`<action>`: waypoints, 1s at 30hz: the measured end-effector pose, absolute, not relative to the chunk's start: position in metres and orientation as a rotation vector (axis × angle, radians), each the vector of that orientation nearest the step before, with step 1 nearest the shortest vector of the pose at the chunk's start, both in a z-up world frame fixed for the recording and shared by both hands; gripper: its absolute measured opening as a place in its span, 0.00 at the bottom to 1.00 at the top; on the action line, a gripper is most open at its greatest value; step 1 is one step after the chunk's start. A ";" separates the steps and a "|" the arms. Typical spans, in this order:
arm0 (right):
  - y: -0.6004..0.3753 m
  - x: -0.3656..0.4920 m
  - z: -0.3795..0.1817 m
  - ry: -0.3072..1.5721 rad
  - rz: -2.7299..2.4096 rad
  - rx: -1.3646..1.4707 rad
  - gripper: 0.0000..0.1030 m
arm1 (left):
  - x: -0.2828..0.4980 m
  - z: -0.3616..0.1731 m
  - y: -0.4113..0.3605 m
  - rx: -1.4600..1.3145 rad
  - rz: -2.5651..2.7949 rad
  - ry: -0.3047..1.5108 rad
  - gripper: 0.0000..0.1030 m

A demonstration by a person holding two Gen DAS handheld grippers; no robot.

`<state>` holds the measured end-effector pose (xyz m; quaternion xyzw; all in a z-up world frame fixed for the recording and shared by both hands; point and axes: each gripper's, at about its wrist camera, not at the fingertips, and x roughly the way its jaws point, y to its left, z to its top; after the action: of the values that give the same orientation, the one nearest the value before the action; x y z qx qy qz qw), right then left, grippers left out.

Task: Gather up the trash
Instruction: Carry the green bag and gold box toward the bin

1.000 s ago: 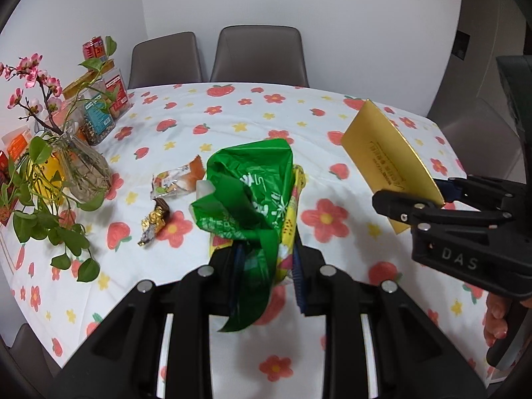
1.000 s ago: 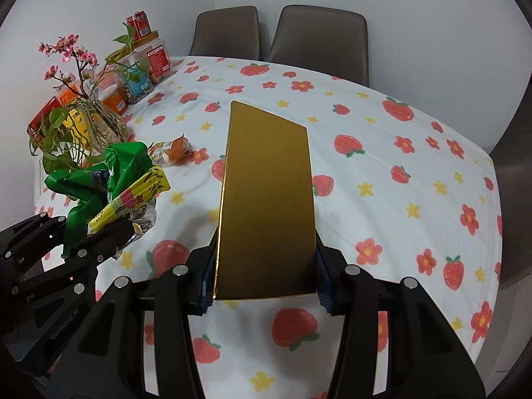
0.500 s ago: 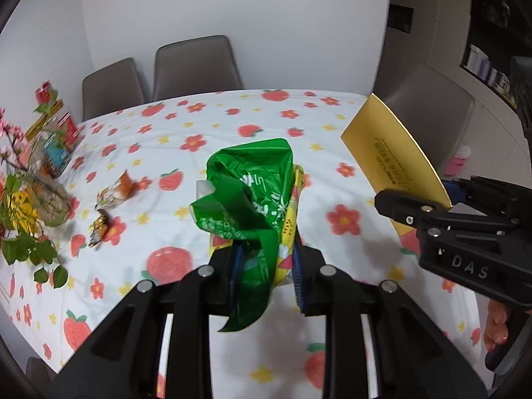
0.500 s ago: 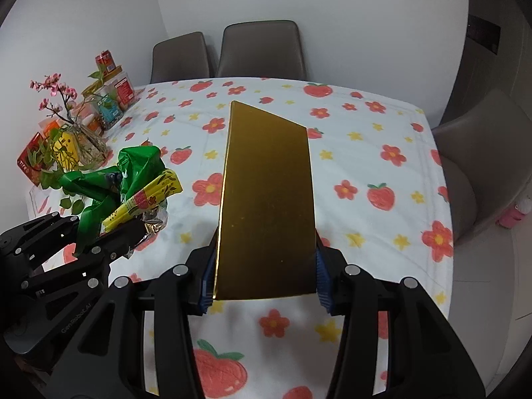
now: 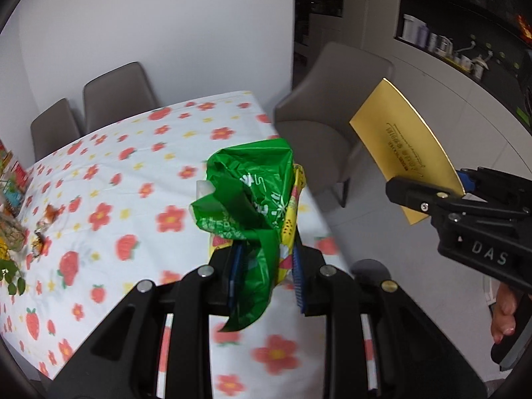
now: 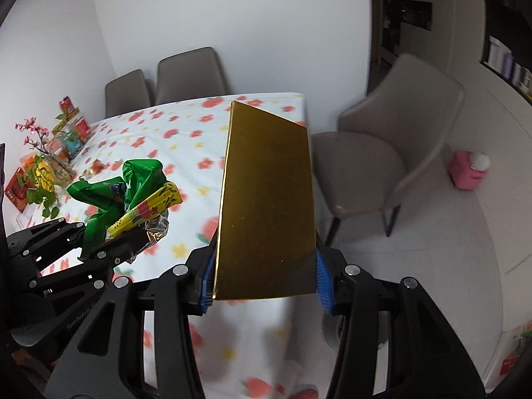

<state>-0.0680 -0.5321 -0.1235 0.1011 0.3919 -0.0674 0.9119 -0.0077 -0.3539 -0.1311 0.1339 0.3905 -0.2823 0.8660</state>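
My left gripper is shut on a bundle of wrappers: a crumpled green plastic bag with a yellow snack wrapper beside it. The bundle also shows in the right wrist view, held above the table's right part. My right gripper is shut on a flat gold box, held upright over the table's right edge; the box shows in the left wrist view too. Small wrappers lie on the tablecloth at far left.
The table has a white cloth with strawberries and flowers. A flower vase and snack boxes stand at its left side. Grey chairs stand behind and to the right. A pink bottle sits on the floor.
Both grippers have swung to the right with their loads. The view now reaches past the table's right edge to the chair and floor. The grips have not changed.
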 end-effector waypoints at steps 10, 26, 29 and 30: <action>-0.630 -0.175 -0.147 0.855 -0.286 0.253 0.45 | -0.079 -0.149 -0.468 0.314 -0.728 0.858 0.25; -0.696 -0.211 -0.223 0.993 -0.471 0.385 0.45 | -0.083 -0.224 -0.585 0.441 -0.940 0.966 0.25; -0.700 -0.208 -0.246 1.020 -0.486 0.383 0.45 | -0.077 -0.248 -0.601 0.460 -0.946 0.978 0.25; -0.702 -0.208 -0.254 1.028 -0.486 0.390 0.45 | -0.074 -0.258 -0.605 0.462 -0.944 0.985 0.25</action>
<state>-0.2080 -0.7018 -0.2543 0.1836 0.4835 -0.2288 0.8247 -0.0742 -0.6047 -0.2578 0.2116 0.4510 -0.4322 0.7517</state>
